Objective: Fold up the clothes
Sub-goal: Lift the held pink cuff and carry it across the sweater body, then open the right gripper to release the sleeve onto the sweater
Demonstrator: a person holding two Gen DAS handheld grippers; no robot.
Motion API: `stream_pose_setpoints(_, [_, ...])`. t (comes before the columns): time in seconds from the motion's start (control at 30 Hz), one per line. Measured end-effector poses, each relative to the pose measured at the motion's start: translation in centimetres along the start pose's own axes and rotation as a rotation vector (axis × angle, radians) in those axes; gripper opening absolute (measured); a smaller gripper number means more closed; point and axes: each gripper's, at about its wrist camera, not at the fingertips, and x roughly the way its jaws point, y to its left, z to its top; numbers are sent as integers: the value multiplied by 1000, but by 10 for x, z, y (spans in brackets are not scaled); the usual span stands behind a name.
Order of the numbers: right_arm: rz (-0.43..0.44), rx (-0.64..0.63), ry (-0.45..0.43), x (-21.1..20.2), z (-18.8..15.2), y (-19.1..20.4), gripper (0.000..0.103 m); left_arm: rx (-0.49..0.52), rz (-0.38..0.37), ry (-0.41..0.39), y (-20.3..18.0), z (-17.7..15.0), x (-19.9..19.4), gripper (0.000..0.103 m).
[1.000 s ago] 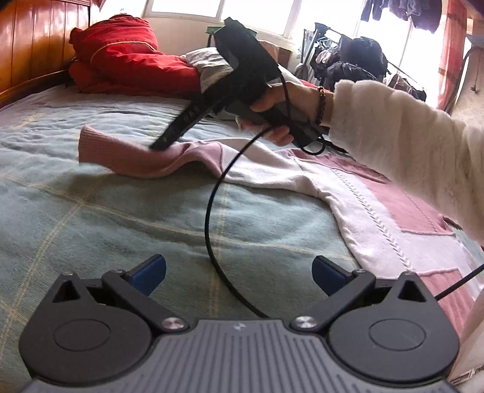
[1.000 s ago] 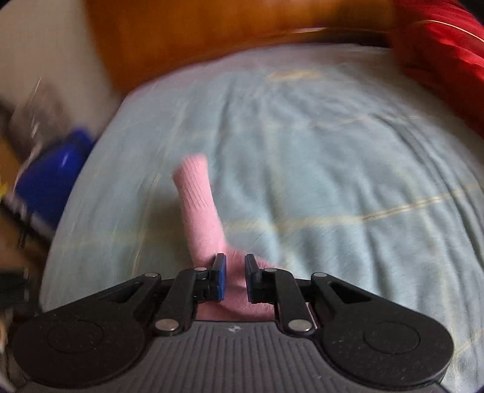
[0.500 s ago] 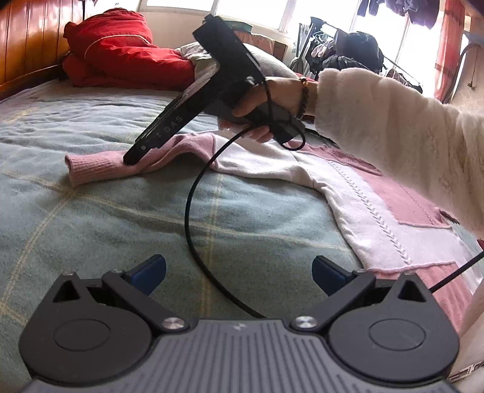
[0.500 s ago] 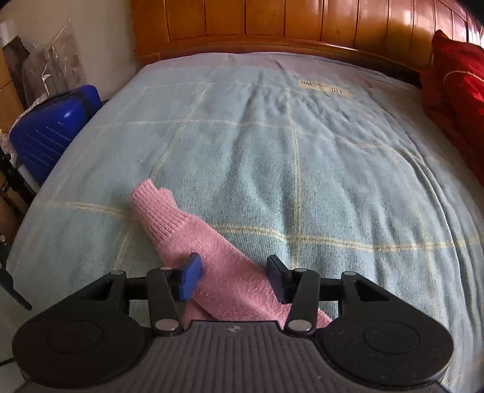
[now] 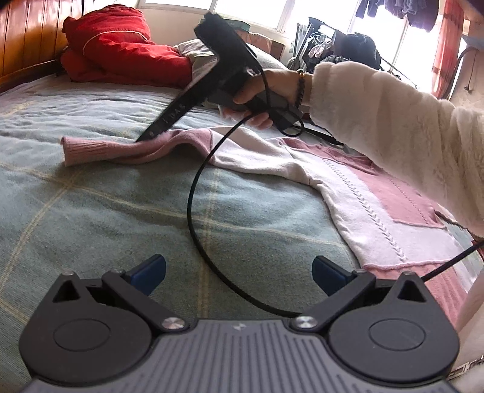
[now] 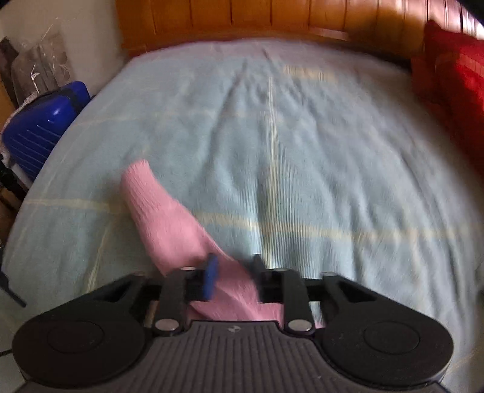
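A pink and white knitted sweater (image 5: 378, 211) lies spread on the green checked bedspread (image 5: 90, 226), with its pink sleeve (image 5: 99, 149) stretched out to the left. My right gripper (image 6: 234, 272), held by a hand in a fluffy white sleeve (image 5: 393, 127), points down onto that pink sleeve (image 6: 169, 223). Its jaws are closing with the sleeve's cloth lying between them, and the pads do not clearly press it. My left gripper (image 5: 239, 269) hovers wide open over the bedspread near the sweater's hem, with nothing between its fingers.
A black cable (image 5: 193, 217) loops from the right gripper across the bedspread towards my left gripper. Folded red bedding (image 5: 121, 57) lies by the wooden headboard (image 6: 272, 24). A blue suitcase (image 6: 42, 127) stands beside the bed. Clothes hang by the window (image 5: 363, 48).
The right gripper, first shut on the pink sleeve, opened, then narrowed again around it. The sleeve now lies flatter on the bed. The left gripper has stayed still.
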Motion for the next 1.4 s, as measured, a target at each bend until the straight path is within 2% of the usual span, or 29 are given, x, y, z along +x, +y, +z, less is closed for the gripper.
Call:
stream_pose_setpoints(0.03, [4, 12, -5, 2, -3, -5, 54, 0, -1, 0, 0, 0, 0, 102])
stream_pose_setpoints(0.1, [-27, 14, -26, 5, -9, -10, 72, -1, -1, 0, 1, -1, 1, 102])
stream_pose_setpoints(0.17, [-24, 45, -24, 9, -10, -12, 72, -2, -1, 0, 2, -1, 2, 102])
stream_pose_setpoints(0.2, [-17, 53, -20, 9, -9, -12, 66, -3, -2, 2, 2, -2, 2, 102])
stream_pose_setpoints(0.23, [-7, 40, -21, 7, -9, -9, 52, -4, -1, 4, 2, -2, 2, 102])
stream_pose_setpoints(0.3, [-6, 6, -18, 2, -8, -1, 38, -7, 0, 4, 3, -2, 2, 102])
stream_pose_setpoints(0.33, [-9, -12, -16, -1, -9, 3, 25, -9, 0, 3, 4, -2, 1, 102])
stream_pose_setpoints(0.4, [-17, -38, -14, -6, -10, 8, 15, -15, -2, 0, 5, -2, 1, 102])
stream_pose_setpoints(0.53, [-65, -34, -66, -16, -6, 6, 10, -15, -7, -9, 4, -1, -1, 102])
stream_pose_setpoints(0.63, [-156, 46, -141, -21, 1, -8, 10, -15, -24, -15, 3, 1, -2, 102])
stream_pose_setpoints(0.77, [-218, 166, -161, -18, 3, -26, 15, -22, -22, -28, 2, 3, -6, 102])
stream_pose_setpoints(0.87, [-239, 169, -164, -28, -3, -23, 17, -33, -24, -41, 3, 7, -12, 102])
stream_pose_setpoints(1.07, [-299, 198, -142, -69, -25, -18, 31, -70, -67, -88, 0, 20, -37, 102])
stream_pose_setpoints(1.13, [-342, 222, -134, -88, -39, -11, 40, -81, -94, -117, -2, 25, -49, 102])
stream_pose_setpoints(1.27, [-385, 349, -106, -122, -84, 12, 43, -134, -121, -161, 14, 39, -58, 102])
stream_pose_setpoints(1.37, [-371, 440, -104, -150, -129, 43, 54, -191, -78, -151, 37, 56, -41, 102])
stream_pose_setpoints(1.4, [-365, 471, -106, -159, -145, 55, 61, -210, -63, -148, 45, 62, -36, 102])
